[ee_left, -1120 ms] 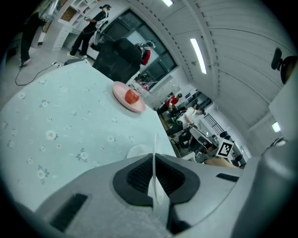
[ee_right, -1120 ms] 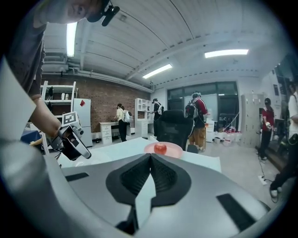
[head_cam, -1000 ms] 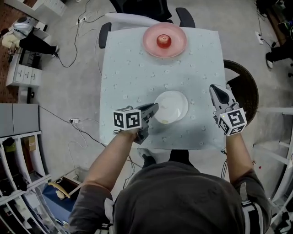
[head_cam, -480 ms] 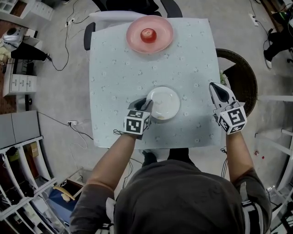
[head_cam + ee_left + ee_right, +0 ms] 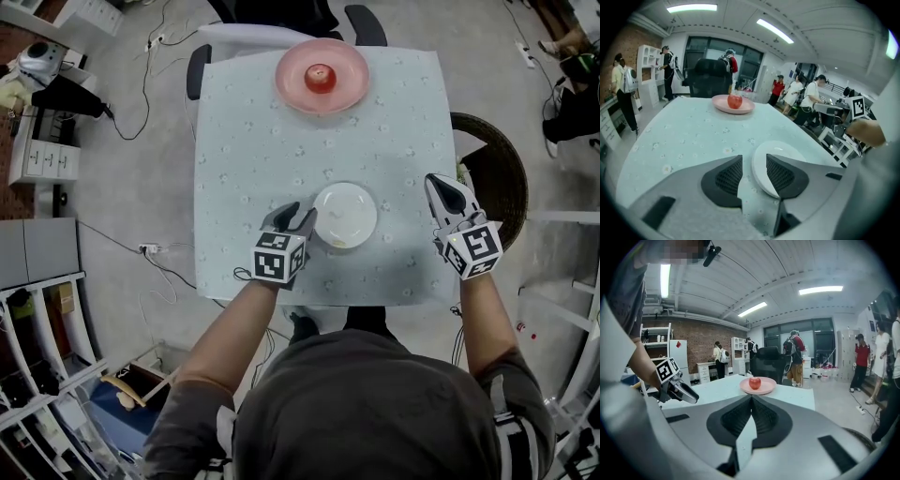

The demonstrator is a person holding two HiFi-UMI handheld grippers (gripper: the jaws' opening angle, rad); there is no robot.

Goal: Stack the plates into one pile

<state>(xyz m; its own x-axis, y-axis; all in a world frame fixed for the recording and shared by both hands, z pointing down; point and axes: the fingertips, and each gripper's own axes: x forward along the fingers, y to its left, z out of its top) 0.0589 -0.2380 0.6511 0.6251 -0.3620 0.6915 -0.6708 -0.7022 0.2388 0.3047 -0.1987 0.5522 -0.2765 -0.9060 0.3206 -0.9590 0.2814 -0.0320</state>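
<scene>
A small white plate (image 5: 345,215) lies flat on the light blue tablecloth (image 5: 253,159), near the front. My left gripper (image 5: 298,216) stands open at the plate's left edge. Its jaws have just been opening. In the left gripper view the white plate's (image 5: 783,161) left rim shows in the gap of the left gripper (image 5: 753,159), and neither pad presses on it. A pink plate (image 5: 322,77) with a red apple (image 5: 320,77) on it sits at the far edge. My right gripper (image 5: 437,184) hovers shut and empty at the table's right side; in its own view the right gripper (image 5: 751,401) points toward the pink plate (image 5: 758,386).
A dark round wicker basket (image 5: 497,169) stands on the floor just right of the table. A chair (image 5: 281,33) is pushed in at the far side. Several people stand in the room behind. Cables lie on the floor at the left.
My left gripper has rolled upright and its jaws have opened off the white plate's rim, which now rests flat on the table. The right gripper has barely shifted.
</scene>
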